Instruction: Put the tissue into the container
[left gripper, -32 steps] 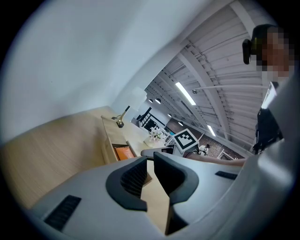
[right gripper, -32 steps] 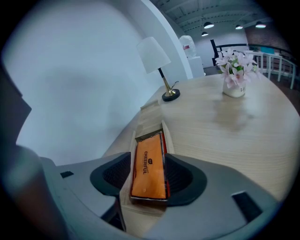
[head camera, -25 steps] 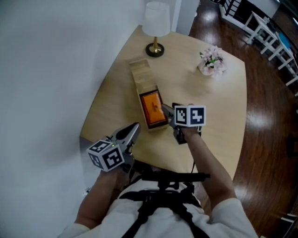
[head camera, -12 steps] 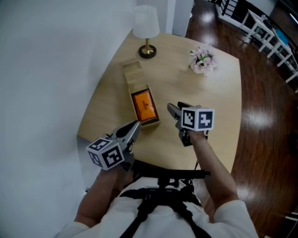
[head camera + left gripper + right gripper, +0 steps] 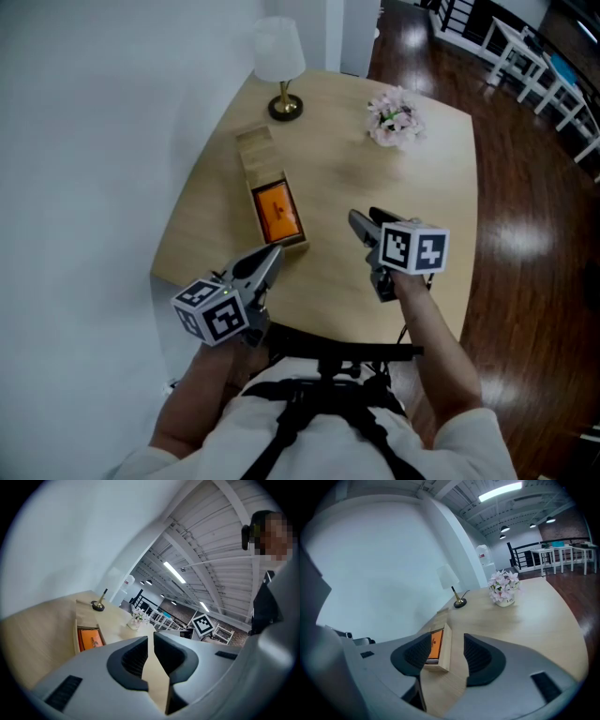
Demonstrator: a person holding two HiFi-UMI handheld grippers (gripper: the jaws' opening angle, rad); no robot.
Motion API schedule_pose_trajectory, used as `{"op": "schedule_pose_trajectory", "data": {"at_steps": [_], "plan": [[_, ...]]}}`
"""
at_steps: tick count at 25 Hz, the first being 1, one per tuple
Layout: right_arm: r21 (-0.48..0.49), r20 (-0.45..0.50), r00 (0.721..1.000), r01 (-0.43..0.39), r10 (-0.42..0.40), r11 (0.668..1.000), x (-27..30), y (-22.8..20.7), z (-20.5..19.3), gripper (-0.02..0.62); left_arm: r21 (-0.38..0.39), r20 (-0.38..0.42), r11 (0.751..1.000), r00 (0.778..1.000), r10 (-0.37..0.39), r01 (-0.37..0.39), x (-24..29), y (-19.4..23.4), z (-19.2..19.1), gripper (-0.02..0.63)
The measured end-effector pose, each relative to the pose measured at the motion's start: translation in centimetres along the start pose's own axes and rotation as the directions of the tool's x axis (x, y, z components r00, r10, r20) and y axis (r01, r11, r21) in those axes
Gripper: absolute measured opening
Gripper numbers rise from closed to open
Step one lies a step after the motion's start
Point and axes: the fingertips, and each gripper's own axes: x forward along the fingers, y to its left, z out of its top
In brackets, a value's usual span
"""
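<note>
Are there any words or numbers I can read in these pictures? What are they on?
None can be read.
On the orange pack: dark print, too small.
On the flower vase: a tiny mark, too blurred.
On the marker cubes: black-and-white patterns, no words.

left gripper (image 5: pixel 271 252): we hold it low at our left, pointing forward, jaws nearly together, nothing between | right gripper (image 5: pixel 360 218): we hold it farther ahead, tilted down, jaws apart, nothing between
</note>
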Motion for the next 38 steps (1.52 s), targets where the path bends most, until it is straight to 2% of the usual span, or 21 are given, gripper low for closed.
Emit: {"op": "schedule_pose_trajectory", "data": {"at_steps": [11,18,24,38], "plan": [[0.026,0.055,0.998,-0.003,0.002,1.0,-6.3,-2.4,0.0,0.227,0.009,0.008,1.0,1.0,-0.018,0.018,0.9,-4.5,-1.5,0.031],[-0.007,0.079,0.997,0.014,-0.013,1.0,-9.9,-3.9,-0.4,0.227,0.016,0.003,1.0,1.0,-0.02,0.019,1.3,-7.0,-2.7,0.031],[-0.009,0.088,0.995,0.039,-0.038,0.999,-12.1,-5.9,-1.3,0.227,0.004,0.006,1.0,1.0,-0.011,0.011,1.4,-8.4,-3.7,0.031],[0.035,0.119,0.992,0.038,-0.042,0.999,-16.2,-8.8,-2.4,0.227,-0.01,0.029,1.0,1.0,0.004,-0.004,1.6,-10.7,-4.8,0.031]]}}
